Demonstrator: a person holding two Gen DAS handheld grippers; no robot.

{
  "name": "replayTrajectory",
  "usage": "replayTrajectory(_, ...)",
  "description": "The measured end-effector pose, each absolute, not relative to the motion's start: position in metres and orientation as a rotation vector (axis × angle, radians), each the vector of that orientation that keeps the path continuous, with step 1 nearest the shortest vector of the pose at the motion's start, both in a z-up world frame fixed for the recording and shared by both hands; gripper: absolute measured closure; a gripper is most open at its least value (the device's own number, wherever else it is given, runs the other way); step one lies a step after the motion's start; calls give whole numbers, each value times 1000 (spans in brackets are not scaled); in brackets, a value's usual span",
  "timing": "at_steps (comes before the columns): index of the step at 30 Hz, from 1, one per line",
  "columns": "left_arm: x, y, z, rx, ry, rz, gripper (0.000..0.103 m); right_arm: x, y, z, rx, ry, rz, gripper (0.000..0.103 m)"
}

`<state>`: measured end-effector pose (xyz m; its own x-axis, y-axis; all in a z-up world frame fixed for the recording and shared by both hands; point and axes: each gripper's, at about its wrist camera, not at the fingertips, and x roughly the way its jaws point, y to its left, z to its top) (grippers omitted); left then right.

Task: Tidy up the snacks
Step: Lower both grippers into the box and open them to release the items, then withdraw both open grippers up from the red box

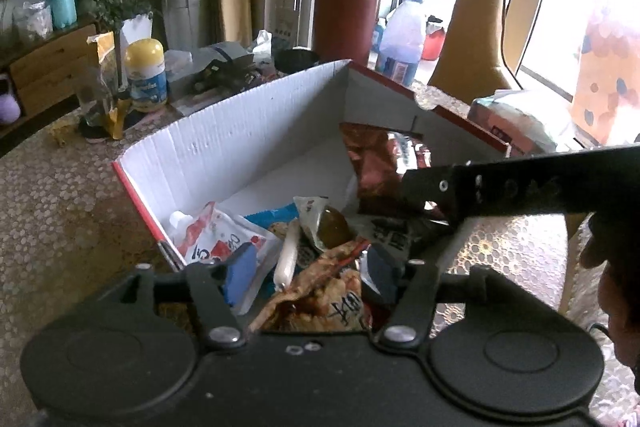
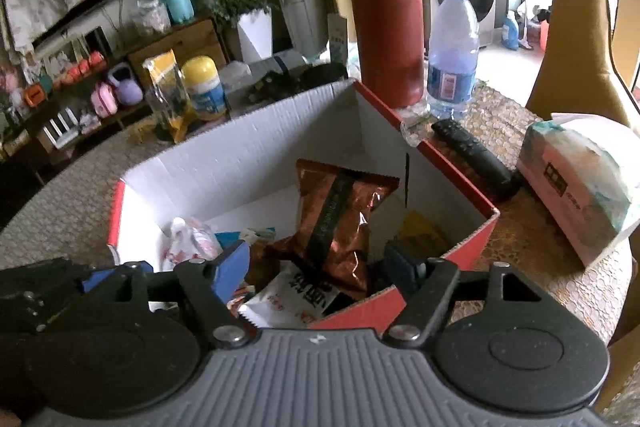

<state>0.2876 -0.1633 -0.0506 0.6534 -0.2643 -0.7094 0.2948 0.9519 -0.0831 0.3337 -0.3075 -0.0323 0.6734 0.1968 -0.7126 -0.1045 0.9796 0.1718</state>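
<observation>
A cardboard box point(image 1: 240, 123), white inside and red outside, sits on the table with several snack packets in it. My left gripper point(image 1: 310, 273) is open over the box's near end. A crumpled orange-brown bag point(image 1: 320, 295) lies between its blue pads without being pressed. Beyond it lie a white-and-red spouted pouch point(image 1: 212, 239), a pale sausage stick point(image 1: 288, 255) and a clear packet with a green lump point(image 1: 330, 227). My right gripper point(image 2: 316, 267) is open too. A copper snack bag point(image 2: 340, 219) stands between its pads, leaning on the box point(image 2: 240, 147) wall, above a white packet point(image 2: 296, 295).
Behind the box stand a tall red flask point(image 2: 386, 27) and a water bottle point(image 2: 452, 55). A black remote point(image 2: 476, 155) and a tissue pack point(image 2: 580, 179) lie to its right. A yellow-lidded tub point(image 1: 146, 75) and clutter sit at the back left on the lace tablecloth point(image 1: 60, 207).
</observation>
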Motion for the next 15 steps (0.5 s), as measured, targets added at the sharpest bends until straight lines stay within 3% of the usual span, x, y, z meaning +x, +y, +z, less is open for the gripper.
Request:
replayTrajectory(4, 271, -161, -40, 41, 756, -317, 20, 316, -314, -18, 146, 774, 175, 19)
replayTrajectory(10, 246, -155, -23, 52, 693, -320, 5, 289, -323, -3, 176, 730, 186, 19)
replayTrajectory(15, 230, -147, -11, 46, 644, -321, 1, 266, -327, 8, 181, 677, 204, 14)
